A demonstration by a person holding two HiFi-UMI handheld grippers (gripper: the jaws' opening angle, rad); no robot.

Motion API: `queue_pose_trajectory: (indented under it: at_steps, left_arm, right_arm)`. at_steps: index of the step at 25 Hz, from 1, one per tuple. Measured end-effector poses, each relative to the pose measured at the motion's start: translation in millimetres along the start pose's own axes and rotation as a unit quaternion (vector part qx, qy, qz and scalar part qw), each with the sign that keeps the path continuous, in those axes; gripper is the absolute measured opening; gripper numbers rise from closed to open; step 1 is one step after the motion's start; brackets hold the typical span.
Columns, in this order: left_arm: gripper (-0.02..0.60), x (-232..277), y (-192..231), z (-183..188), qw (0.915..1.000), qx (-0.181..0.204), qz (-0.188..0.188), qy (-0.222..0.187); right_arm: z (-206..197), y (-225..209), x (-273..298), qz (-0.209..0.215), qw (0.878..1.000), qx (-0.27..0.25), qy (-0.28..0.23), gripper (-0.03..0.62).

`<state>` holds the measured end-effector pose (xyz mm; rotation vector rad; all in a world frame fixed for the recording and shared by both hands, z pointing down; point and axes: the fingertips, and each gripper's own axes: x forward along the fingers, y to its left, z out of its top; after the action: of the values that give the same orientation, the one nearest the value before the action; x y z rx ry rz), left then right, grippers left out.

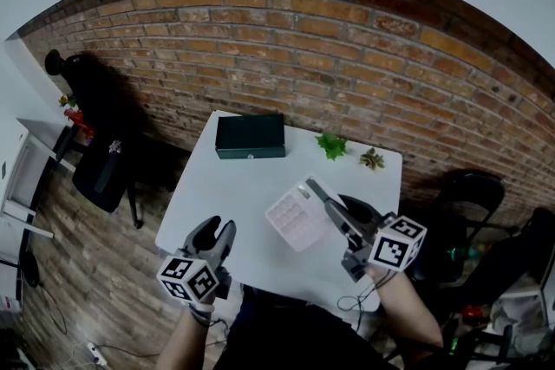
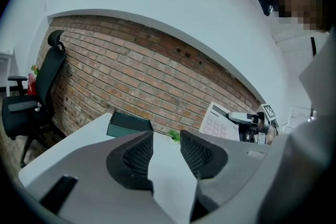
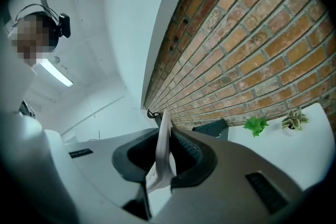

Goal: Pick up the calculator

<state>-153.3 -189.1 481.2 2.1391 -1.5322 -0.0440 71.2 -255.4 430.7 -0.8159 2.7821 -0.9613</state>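
Note:
The white calculator hangs in the air above the white table, keys facing up in the head view. My right gripper is shut on its right edge. In the right gripper view the calculator shows edge-on as a thin white slab pinched between the dark pads. The left gripper view catches the calculator at the right, held aloft. My left gripper stays near the table's front edge, open, with nothing between its fingers.
A dark green box lies at the table's back, near the brick wall. Two small potted plants stand at the back right. A black office chair is left of the table.

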Motion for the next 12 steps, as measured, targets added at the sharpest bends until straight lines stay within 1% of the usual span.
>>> queue_pose_trajectory:
  at_steps: [12]
  left_arm:
    - [0.158,4,20,18,0.9999,0.011,-0.009,0.008]
  right_arm:
    - [1,2,14,-0.014,1.0,0.0,-0.009,0.058]
